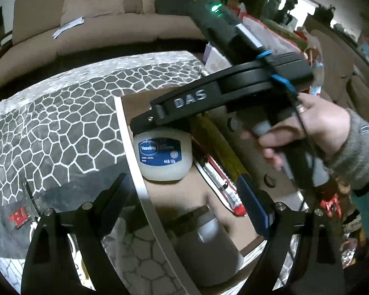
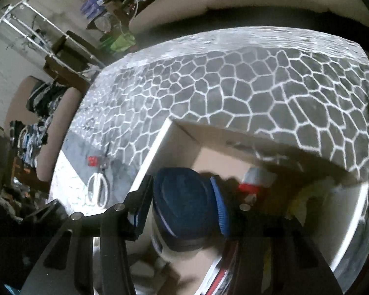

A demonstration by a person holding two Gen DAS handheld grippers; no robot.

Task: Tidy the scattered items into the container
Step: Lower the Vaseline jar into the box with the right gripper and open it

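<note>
A cardboard box [image 1: 132, 132] with a white rim sits on the patterned table. My right gripper [image 2: 182, 211] is shut on the blue lid of a Vaseline jar [image 1: 164, 154] and holds it inside the box; it also shows in the left wrist view [image 1: 160, 125] above the jar. The jar's blue lid [image 2: 184, 201] fills the gap between the right fingers. My left gripper [image 1: 184, 196] is open and empty, straddling the box's near left rim. A grey jar [image 1: 206, 243], a red and white tube [image 1: 223, 186] and a yellow item [image 1: 221, 147] lie in the box.
White-handled scissors [image 2: 98, 191] and a small red item [image 2: 93, 161] lie on the table left of the box; the red item [image 1: 18, 218] shows in the left wrist view too. A beige sofa [image 1: 86, 24] stands behind the table. Clutter lies to the right.
</note>
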